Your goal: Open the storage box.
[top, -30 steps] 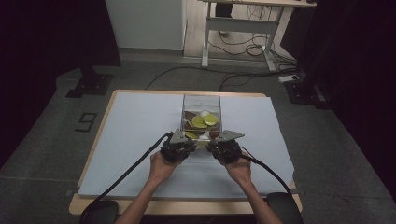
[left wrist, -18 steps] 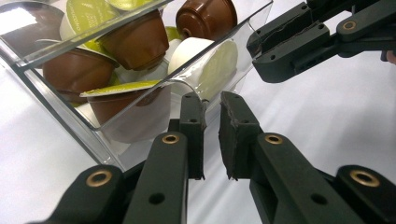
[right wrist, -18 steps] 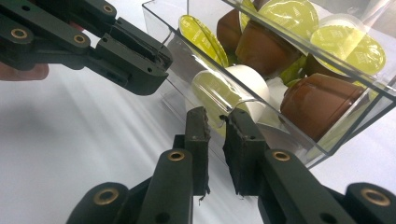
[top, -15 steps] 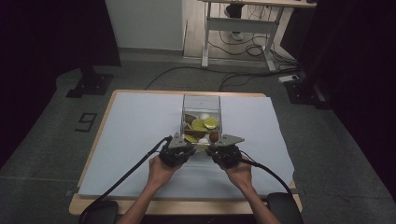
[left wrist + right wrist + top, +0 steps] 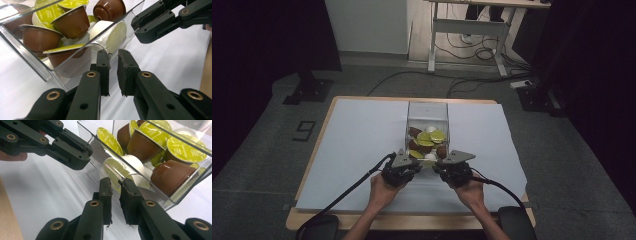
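**Clear plastic box pinched from both sides**

Clear acrylic box [image 5: 427,131] full of coffee capsules sits on the white sheet [image 5: 352,145] covering the table, and both grippers are on its near wall. The left gripper [image 5: 113,53] has its jaws closed down on that thin see-through wall, edge running right up between the two pads. Just past those jaws, inside the box, there's a white capsule [image 5: 110,33] lying on its side, with brown capsules [image 5: 72,21] and green-lidded ones stacked to the left of it.

Same story on the other side: the right gripper [image 5: 115,182] is clamped on the same wall, the plastic edge sandwiched between its pads. Beyond its jaws and to their right sit a brown capsule [image 5: 172,176] and a couple of green lids [image 5: 185,147].

From each gripper view, the other gripper shows up just beside the box corner, up and off to the side. In the high view both hands sit close together at the near end of the box.
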`<action>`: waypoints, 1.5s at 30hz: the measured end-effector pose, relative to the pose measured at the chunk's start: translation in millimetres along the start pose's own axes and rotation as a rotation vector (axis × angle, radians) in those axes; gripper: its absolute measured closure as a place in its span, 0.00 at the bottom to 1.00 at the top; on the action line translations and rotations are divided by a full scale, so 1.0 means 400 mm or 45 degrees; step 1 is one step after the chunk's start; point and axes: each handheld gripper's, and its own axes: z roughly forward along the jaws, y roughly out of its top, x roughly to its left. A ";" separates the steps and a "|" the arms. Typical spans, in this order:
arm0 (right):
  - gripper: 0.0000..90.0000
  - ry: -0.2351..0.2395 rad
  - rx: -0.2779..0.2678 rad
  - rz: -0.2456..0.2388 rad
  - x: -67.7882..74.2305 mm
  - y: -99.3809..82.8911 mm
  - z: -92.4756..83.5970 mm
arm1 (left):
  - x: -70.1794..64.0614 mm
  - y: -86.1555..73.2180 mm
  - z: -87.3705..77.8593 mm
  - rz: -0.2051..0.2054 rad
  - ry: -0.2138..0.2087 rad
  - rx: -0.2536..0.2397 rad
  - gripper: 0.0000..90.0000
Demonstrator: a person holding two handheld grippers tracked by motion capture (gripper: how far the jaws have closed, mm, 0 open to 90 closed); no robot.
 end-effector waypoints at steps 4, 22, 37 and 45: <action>0.87 0.006 0.001 -0.008 0.008 -0.003 -0.005 | -0.009 -0.005 -0.006 0.006 0.002 -0.001 0.89; 0.87 0.026 0.008 -0.049 0.057 -0.029 -0.036 | -0.058 -0.036 -0.034 0.024 -0.004 -0.006 0.89; 0.87 0.062 0.038 -0.048 0.054 -0.045 -0.049 | -0.059 -0.066 -0.043 0.030 -0.005 0.046 0.88; 0.79 0.061 0.039 -0.024 0.036 -0.065 -0.080 | -0.039 -0.088 -0.078 -0.003 0.015 0.044 0.81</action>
